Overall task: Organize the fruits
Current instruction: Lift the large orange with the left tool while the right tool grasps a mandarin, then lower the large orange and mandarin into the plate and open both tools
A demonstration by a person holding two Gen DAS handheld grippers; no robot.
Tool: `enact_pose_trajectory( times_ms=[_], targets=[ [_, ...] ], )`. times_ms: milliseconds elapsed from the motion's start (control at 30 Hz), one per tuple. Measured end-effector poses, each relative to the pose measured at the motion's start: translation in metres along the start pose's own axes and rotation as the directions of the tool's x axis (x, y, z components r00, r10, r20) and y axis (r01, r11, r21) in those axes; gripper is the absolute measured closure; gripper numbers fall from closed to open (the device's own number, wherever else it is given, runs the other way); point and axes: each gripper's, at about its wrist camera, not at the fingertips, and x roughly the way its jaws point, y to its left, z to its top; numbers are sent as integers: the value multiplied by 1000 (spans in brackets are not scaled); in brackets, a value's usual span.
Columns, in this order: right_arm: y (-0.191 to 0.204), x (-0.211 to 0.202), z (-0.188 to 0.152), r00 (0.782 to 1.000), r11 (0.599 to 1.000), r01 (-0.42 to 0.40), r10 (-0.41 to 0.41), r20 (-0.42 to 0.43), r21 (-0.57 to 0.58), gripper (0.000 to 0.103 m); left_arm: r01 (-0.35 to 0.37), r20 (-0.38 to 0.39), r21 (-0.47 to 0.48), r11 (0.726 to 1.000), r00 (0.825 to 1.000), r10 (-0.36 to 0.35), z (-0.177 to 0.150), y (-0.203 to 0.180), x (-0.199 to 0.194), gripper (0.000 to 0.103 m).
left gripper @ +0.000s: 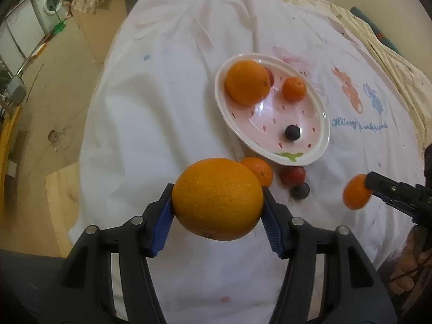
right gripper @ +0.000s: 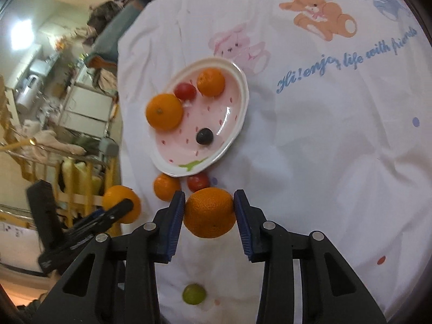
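My left gripper (left gripper: 217, 202) is shut on a large orange (left gripper: 217, 198) and holds it above the white cloth, near side of the pink oval plate (left gripper: 322, 132). My right gripper (right gripper: 209, 210) is shut on a mandarin (right gripper: 209, 213); it also shows in the left wrist view (left gripper: 355, 191). The plate (right gripper: 240, 108) holds a big orange (left gripper: 247, 82), a small mandarin (left gripper: 294, 89), a red tomato (right gripper: 185, 91) and a dark grape (left gripper: 292, 132). Beside the plate's near rim lie a mandarin (left gripper: 257, 170), a tomato (left gripper: 293, 175) and a dark grape (left gripper: 299, 191).
A green grape (right gripper: 193, 293) lies on the cloth below my right gripper. The cloth-covered table (left gripper: 162, 108) drops off at the left to a tan floor. A washing machine (left gripper: 50, 1) and household clutter stand beyond. A beige cloth (left gripper: 391, 62) lies at the far right.
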Motion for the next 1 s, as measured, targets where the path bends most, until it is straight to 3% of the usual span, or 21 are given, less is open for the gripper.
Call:
enact_pose_trajectory(
  times_ms=[400,733,1000],
  targets=[
    [10,-13,2,999,999,25,-24,43,-20,64,-33,53,30,999,998,32,-4,-3,-8,47],
    [9,-23,8,997,1000,-17,17,77,-4,64,-45,49,34,998,998,43,-4,-4,-7,47],
    [29,-26,40,996,999,-27,30,87,-37,64,-15,63,54,998,998,11,34,-18,-20,47]
  ],
)
